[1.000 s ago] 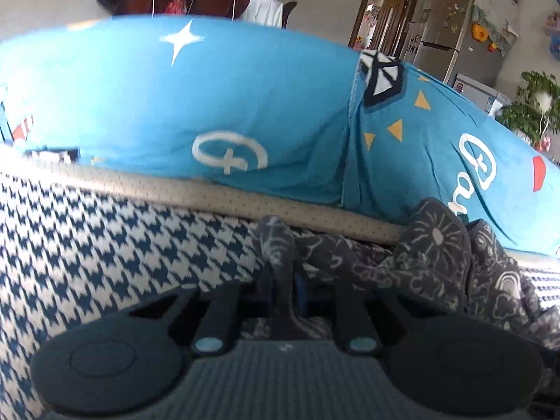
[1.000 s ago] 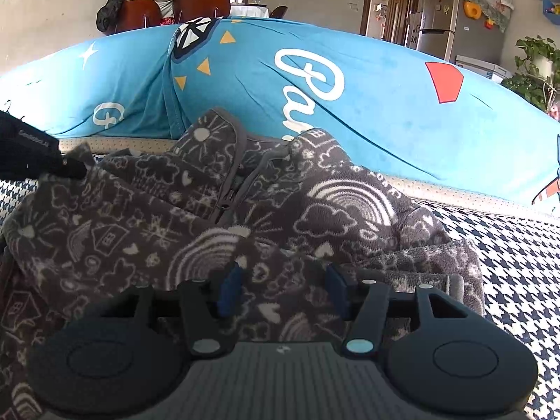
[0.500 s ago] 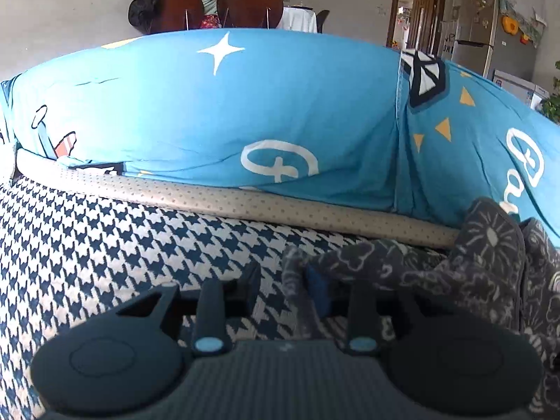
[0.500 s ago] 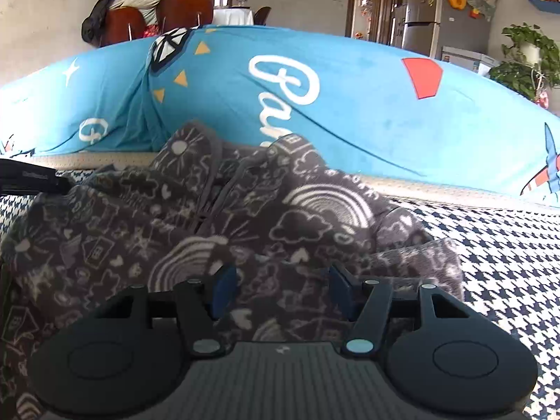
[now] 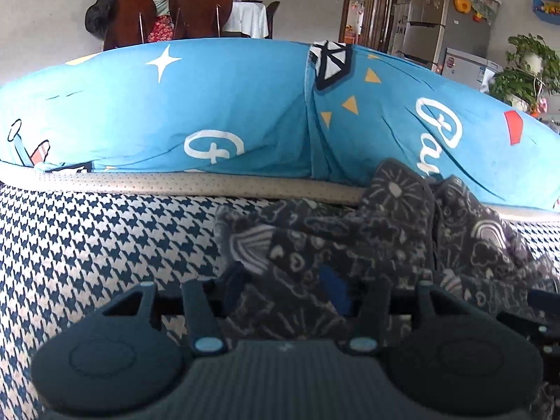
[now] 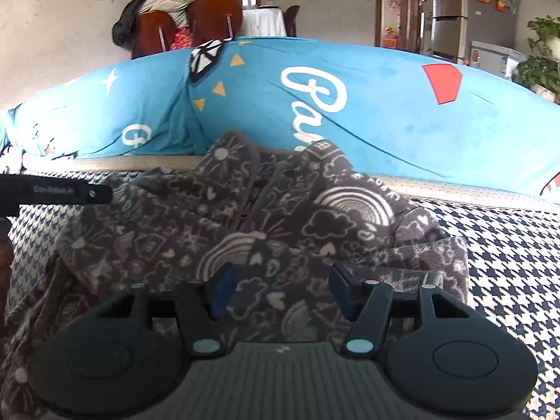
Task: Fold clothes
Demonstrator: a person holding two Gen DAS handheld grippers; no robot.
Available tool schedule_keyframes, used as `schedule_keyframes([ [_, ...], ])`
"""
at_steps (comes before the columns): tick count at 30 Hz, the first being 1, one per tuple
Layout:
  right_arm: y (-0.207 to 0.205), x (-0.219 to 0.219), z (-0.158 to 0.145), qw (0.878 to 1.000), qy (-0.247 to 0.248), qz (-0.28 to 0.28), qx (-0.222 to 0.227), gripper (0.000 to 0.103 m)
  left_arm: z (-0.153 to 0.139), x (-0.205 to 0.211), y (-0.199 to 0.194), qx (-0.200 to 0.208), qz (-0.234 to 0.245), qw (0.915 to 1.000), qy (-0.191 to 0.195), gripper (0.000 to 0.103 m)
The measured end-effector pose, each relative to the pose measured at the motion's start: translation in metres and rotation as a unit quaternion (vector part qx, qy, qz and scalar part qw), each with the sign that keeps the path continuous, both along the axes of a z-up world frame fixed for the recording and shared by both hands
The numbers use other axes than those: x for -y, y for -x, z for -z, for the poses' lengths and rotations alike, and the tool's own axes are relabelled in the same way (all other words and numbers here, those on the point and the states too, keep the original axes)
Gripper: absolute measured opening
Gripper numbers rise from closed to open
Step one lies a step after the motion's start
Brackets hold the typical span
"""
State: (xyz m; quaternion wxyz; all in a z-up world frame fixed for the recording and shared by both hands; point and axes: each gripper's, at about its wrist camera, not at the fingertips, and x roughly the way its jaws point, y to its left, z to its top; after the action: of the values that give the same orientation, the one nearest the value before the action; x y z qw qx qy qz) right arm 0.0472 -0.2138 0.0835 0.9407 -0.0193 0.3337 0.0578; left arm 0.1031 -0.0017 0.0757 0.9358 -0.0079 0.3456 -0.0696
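A dark grey fleece garment (image 6: pixel 266 217) with white doodle prints lies bunched on the houndstooth surface (image 6: pixel 518 245). Its zip and collar point toward the blue cushion. My right gripper (image 6: pixel 280 288) hovers over the garment's near part with its jaws apart, and the pads do not press the cloth. In the left wrist view the same garment (image 5: pixel 350 245) lies at centre and right. My left gripper (image 5: pixel 285 288) is at its left edge, jaws opening; cloth lies under and between them, unpinched. The left gripper's dark body (image 6: pixel 52 194) shows at the left edge of the right wrist view.
A long blue cushion (image 5: pixel 210 115) with white lettering lies across the back, behind a beige piped edge (image 5: pixel 175 183). Bare houndstooth surface (image 5: pixel 87 245) lies left of the garment. Beyond stand brown chairs (image 5: pixel 168 14), a doorway, a fridge (image 5: pixel 437 24) and a potted plant (image 5: pixel 528 66).
My left gripper was shut on a fold of the garment; it has let go, its jaws have spread, and it has shifted along the cloth. The right gripper stays open and has barely moved.
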Motion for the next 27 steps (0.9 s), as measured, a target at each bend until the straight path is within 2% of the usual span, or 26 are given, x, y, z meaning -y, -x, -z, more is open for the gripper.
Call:
schedule_keyframes([
  [4, 0.008, -0.001, 0.002, 1.000, 0.002, -0.015, -0.013, 0.059, 0.009, 0.008, 0.013, -0.002, 0.017, 0.9992, -0.035, 0.051],
  [8, 0.016, 0.000, 0.014, 0.999, 0.006, -0.024, -0.045, 0.059, 0.022, 0.012, 0.021, -0.011, 0.034, 0.9967, -0.073, 0.052],
  [11, 0.024, 0.001, 0.025, 0.997, 0.014, -0.029, -0.067, 0.064, 0.031, 0.020, 0.030, 0.003, 0.055, 0.9919, -0.114, 0.053],
  [13, 0.030, -0.002, 0.028, 0.997, 0.034, -0.040, -0.060, 0.066, 0.034, 0.022, 0.034, 0.007, 0.060, 0.9902, -0.126, 0.053],
  [16, 0.037, -0.006, 0.030, 0.996, 0.059, -0.050, -0.050, 0.066, 0.032, 0.021, 0.032, 0.000, 0.052, 0.9919, -0.115, 0.054],
  [19, 0.037, -0.003, 0.028, 0.996, 0.047, -0.044, -0.054, 0.066, 0.026, 0.021, 0.034, -0.008, 0.042, 0.9933, -0.108, 0.056],
  [21, 0.038, -0.002, 0.025, 0.997, 0.041, -0.041, -0.057, 0.066, 0.021, 0.023, 0.040, -0.008, 0.036, 0.9938, -0.105, 0.067],
  [23, 0.040, -0.001, 0.022, 0.997, 0.036, -0.038, -0.059, 0.066, 0.015, 0.024, 0.049, -0.007, 0.028, 0.9946, -0.100, 0.074],
  [27, 0.045, 0.004, 0.012, 0.997, 0.011, -0.033, -0.063, 0.066, 0.008, 0.022, 0.066, -0.011, 0.022, 0.9963, -0.082, 0.075],
])
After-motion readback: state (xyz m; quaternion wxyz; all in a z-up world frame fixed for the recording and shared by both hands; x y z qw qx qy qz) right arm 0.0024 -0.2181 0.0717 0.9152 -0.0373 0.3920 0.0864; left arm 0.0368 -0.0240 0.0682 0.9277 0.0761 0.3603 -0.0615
